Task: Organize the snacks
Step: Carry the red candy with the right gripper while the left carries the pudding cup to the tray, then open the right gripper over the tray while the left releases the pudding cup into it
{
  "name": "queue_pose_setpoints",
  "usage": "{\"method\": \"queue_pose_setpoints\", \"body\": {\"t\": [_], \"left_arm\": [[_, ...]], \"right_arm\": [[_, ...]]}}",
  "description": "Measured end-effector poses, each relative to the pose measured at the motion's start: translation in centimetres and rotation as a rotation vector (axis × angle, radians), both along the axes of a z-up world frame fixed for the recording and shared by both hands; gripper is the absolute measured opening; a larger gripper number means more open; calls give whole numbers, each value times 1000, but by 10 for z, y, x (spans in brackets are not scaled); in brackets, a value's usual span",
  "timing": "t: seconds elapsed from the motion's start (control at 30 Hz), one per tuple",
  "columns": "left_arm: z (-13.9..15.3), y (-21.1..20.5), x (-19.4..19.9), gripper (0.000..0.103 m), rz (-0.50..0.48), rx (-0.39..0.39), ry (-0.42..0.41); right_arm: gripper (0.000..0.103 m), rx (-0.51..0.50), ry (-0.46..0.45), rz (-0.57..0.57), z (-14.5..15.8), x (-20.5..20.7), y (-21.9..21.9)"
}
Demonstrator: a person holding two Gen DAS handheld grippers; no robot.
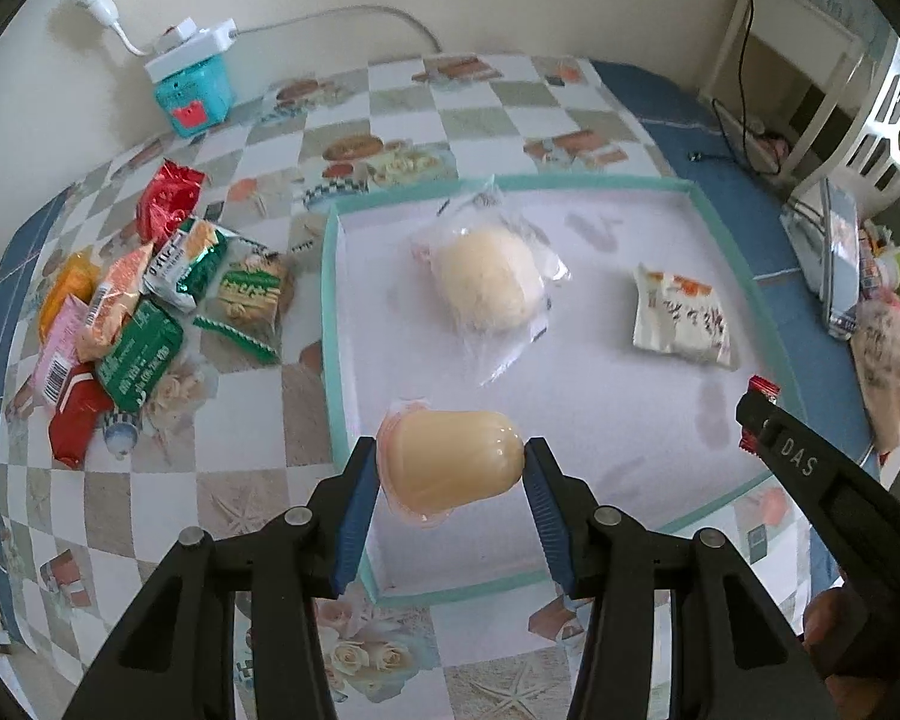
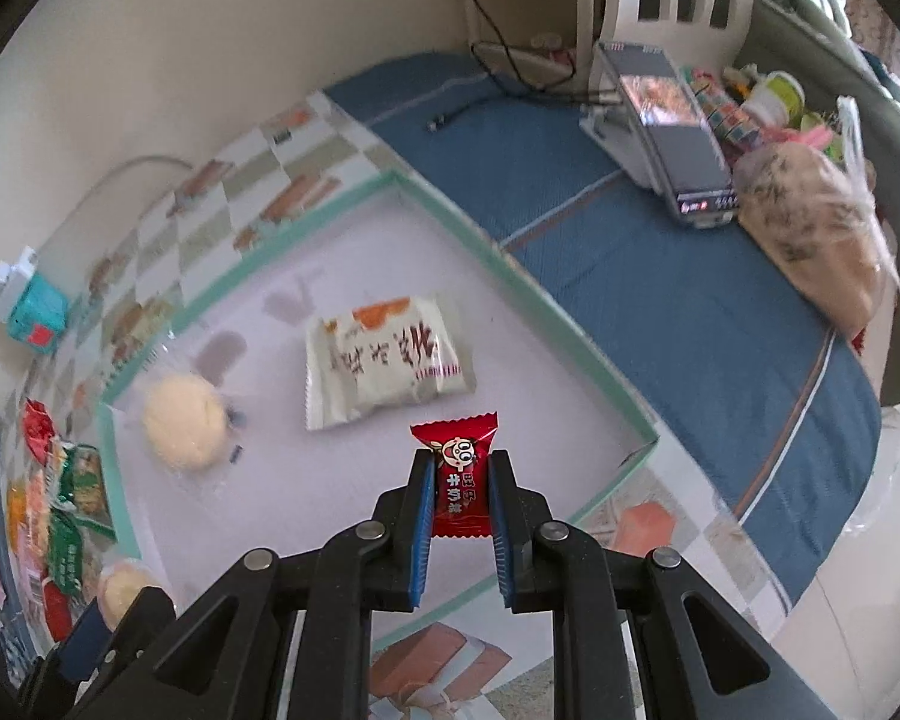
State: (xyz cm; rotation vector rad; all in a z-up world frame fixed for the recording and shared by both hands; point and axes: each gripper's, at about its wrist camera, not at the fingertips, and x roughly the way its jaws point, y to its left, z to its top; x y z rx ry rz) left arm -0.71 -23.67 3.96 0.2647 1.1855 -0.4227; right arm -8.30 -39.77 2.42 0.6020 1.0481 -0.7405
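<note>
My left gripper (image 1: 450, 459) is shut on a pale yellow jelly cup (image 1: 447, 461) and holds it over the near left corner of the shallow teal-rimmed tray (image 1: 330, 324). My right gripper (image 2: 462, 483) is shut on a small red candy packet (image 2: 459, 480) above the tray's near right part (image 2: 642, 414); it also shows in the left wrist view (image 1: 756, 414). In the tray lie a wrapped pale bun (image 1: 489, 285), also in the right wrist view (image 2: 183, 429), and a white snack packet (image 1: 681, 315), also in the right wrist view (image 2: 384, 357).
A pile of several snack packets (image 1: 126, 312) lies left of the tray on the checked tablecloth (image 1: 240, 468). A teal box with a plug (image 1: 192, 81) stands by the wall. A card reader (image 2: 672, 132), a bagged loaf (image 2: 810, 234) and small items sit at the right on blue cloth.
</note>
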Motion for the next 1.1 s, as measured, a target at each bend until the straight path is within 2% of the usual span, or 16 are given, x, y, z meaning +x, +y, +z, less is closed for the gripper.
{"method": "queue_pose_setpoints", "body": {"t": [0.23, 0.27, 0.33, 0.37, 0.47, 0.57, 0.63, 0.67, 0.73, 0.83, 1.1], "left_arm": [[-9, -3, 2, 51, -3, 18, 22], [-8, -3, 2, 53, -4, 11, 22], [-5, -3, 1, 65, -10, 3, 13], [-4, -3, 1, 68, -11, 2, 7], [-3, -2, 2, 69, -6, 0, 9], [-3, 1, 4, 69, 11, 6, 12], [-4, 7, 8, 70, 30, 6, 13], [-4, 10, 11, 72, 41, 6, 14], [-4, 20, 18, 91, 87, 8, 14], [-4, 39, 31, 92, 166, 4, 11], [-10, 101, 63, 92, 408, -43, 43]], "right_arm": [[20, 43, 27, -1, -14, 2, -2], [20, 42, 27, -2, -13, 2, -2], [20, 48, 19, -12, -11, 1, -3], [20, 49, 19, -13, -11, 1, -3], [23, 51, 31, -17, -11, 1, -3], [37, 58, 31, -14, -10, 2, -3], [62, 54, 36, -8, -10, 4, -2], [65, 56, 35, -5, -9, 5, -1], [68, 59, 35, 5, -9, 7, 1], [79, 55, 44, 19, -10, 11, 6], [93, 24, 44, 91, -7, 27, 25]]}}
